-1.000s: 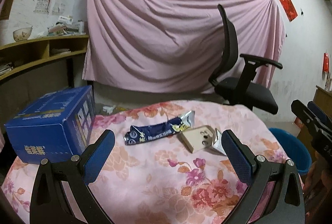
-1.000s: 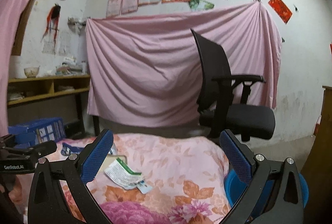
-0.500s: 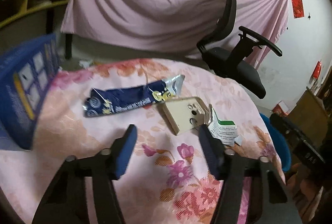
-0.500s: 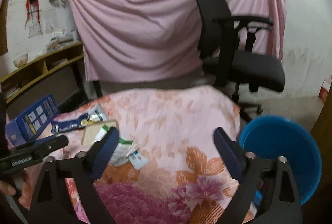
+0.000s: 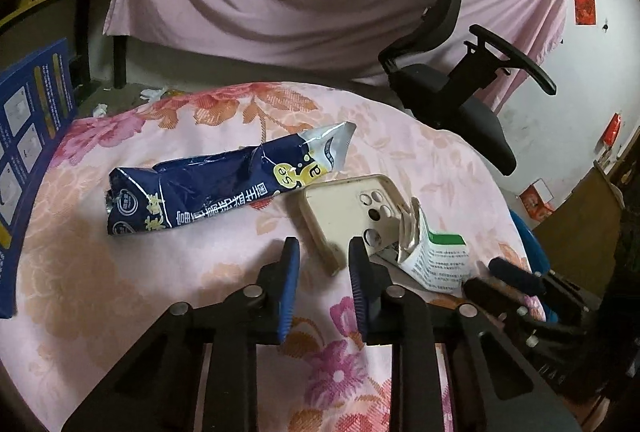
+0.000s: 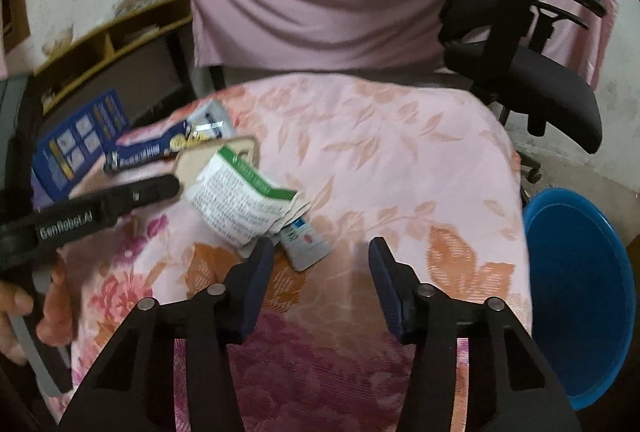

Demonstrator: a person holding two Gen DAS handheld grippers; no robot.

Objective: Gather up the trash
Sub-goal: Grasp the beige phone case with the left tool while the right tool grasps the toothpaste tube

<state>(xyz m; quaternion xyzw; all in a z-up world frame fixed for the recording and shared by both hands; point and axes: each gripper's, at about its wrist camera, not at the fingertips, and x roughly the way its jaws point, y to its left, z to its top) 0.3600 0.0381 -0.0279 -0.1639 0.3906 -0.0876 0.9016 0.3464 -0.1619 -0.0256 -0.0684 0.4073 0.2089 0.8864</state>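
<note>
On the pink floral cloth lie a dark blue snack wrapper, a beige phone case and a crumpled white-and-green carton. My left gripper points down at the case. Its jaws are closing, the case's near corner sits between them, and the left pad is still clear of it. My right gripper hangs over a small grey card beside the carton. Its jaws are closing too, still apart, with the card lying between the fingertips.
A blue bin stands on the floor right of the table. A black office chair is behind it. A blue box stands at the table's left edge. A hand holds the left gripper's handle.
Both grippers have tipped downward and come closer to the litter on the cloth. Both pairs of jaws have narrowed, the left far more than the right.
</note>
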